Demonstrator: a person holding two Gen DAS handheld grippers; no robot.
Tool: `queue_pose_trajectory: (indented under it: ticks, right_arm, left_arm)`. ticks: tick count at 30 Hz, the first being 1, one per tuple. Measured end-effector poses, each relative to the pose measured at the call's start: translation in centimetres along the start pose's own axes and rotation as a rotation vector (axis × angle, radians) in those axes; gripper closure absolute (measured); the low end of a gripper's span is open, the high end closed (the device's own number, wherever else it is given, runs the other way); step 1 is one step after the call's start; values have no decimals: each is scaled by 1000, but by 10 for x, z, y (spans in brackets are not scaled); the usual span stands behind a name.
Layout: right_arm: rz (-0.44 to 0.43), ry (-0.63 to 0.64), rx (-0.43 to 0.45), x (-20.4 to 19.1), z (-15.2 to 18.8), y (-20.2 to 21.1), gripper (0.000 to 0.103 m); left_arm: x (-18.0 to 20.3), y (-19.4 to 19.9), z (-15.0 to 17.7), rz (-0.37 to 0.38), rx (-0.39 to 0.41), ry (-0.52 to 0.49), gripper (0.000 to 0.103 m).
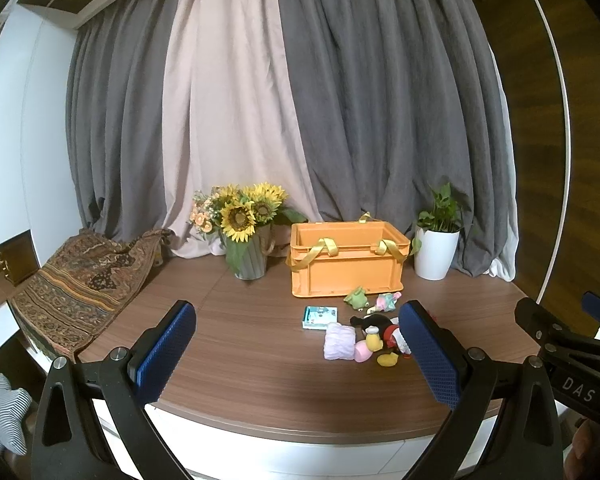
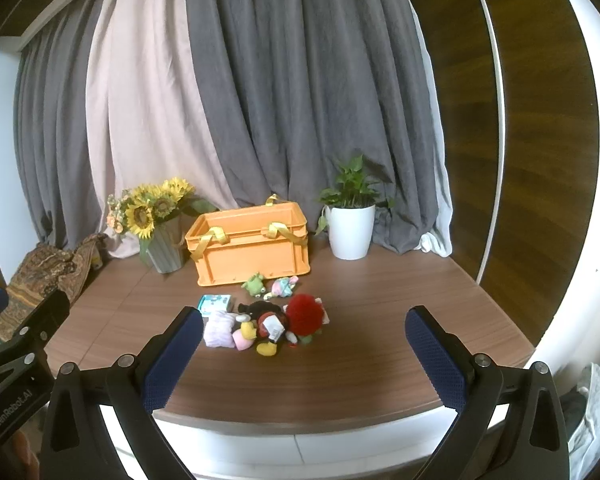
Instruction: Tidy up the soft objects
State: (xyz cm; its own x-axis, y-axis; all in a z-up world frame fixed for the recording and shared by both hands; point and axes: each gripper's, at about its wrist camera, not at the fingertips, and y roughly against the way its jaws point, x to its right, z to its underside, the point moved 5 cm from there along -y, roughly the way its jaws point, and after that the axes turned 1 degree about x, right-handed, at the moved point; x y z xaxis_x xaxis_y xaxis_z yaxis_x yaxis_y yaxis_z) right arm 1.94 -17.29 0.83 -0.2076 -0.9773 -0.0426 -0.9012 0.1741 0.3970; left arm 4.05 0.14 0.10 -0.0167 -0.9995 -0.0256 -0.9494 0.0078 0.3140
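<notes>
An orange crate (image 1: 346, 266) (image 2: 252, 248) with yellow strap handles stands on the wooden table. In front of it lie soft toys: a green frog (image 1: 357, 297) (image 2: 253, 283), a pastel plush (image 1: 388, 301) (image 2: 285, 286), a black, red and yellow mouse doll (image 1: 376, 330) (image 2: 266, 326), a red fluffy toy (image 2: 305, 314), a lilac folded cloth (image 1: 339, 341) (image 2: 219, 330) and a pink piece (image 1: 362, 352) (image 2: 242, 342). My left gripper (image 1: 300, 346) and right gripper (image 2: 304, 344) are both open and empty, held above the table's near edge, short of the toys.
A small teal and white box (image 1: 319, 317) (image 2: 215, 304) lies by the toys. A sunflower vase (image 1: 249, 256) (image 2: 164, 250) stands left of the crate, a white plant pot (image 1: 435, 252) (image 2: 350, 230) right. A patterned cloth (image 1: 80, 288) drapes the left. Curtains hang behind.
</notes>
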Motion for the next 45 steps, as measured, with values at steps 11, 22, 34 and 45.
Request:
queue_pose_trajectory:
  ticks: [11, 22, 34, 45]
  right_arm:
    - [-11, -22, -56, 5, 15, -30, 1]
    - [-12, -54, -96, 5, 25, -80, 1]
    - [22, -90, -168, 1, 25, -173, 2]
    - [80, -129, -252, 1, 46, -239, 8]
  left_arm:
    - [12, -29, 19, 24, -76, -2, 0]
    - [21, -88, 27, 55, -104, -12, 0]
    - [33, -189, 34, 120, -207, -43, 9]
    - [43, -259, 72, 153, -368, -42, 20]
